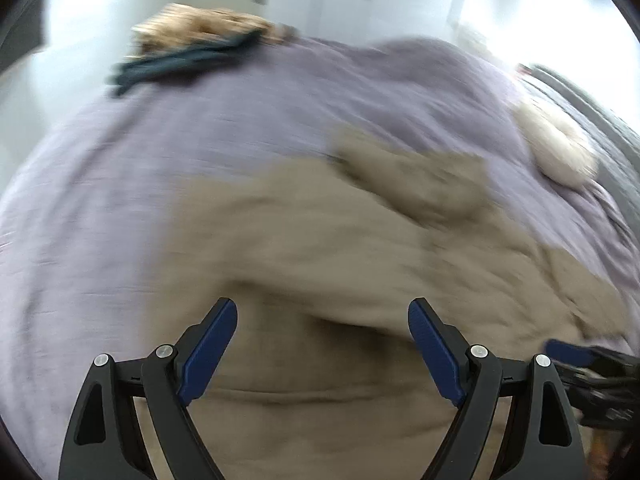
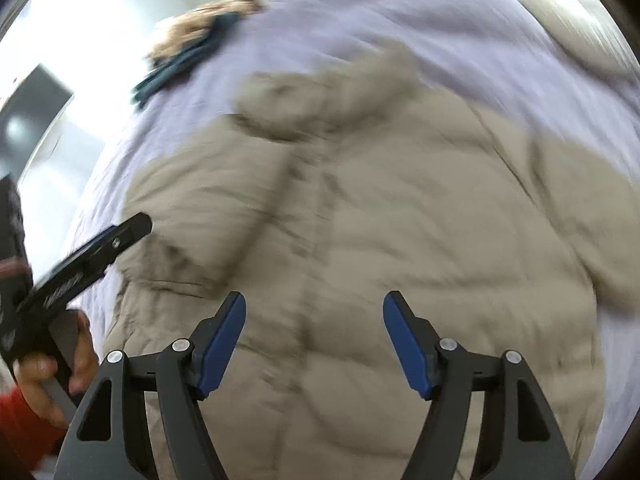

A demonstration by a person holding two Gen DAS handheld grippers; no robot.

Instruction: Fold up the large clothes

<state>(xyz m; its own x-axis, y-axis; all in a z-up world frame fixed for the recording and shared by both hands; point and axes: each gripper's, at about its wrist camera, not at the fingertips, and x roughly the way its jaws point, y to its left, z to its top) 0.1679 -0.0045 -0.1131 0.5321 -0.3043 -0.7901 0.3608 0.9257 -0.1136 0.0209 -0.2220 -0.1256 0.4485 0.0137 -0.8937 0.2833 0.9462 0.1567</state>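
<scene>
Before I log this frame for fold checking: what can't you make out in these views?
- Beige puffer jacket: hem cut off by the bottom edge and tool arms in both views; seams motion-blurred.
- Dark teal garment, tan pile behind: blurred, type unclear.
- Pale object, left view: blurred, unidentifiable.

Black hand-held gripper (image 2: 314, 308) frames, blue finger pads (image 2: 222, 344), silver pivot screws (image 2: 181, 345), red sleeve (image 2: 24, 420).
</scene>
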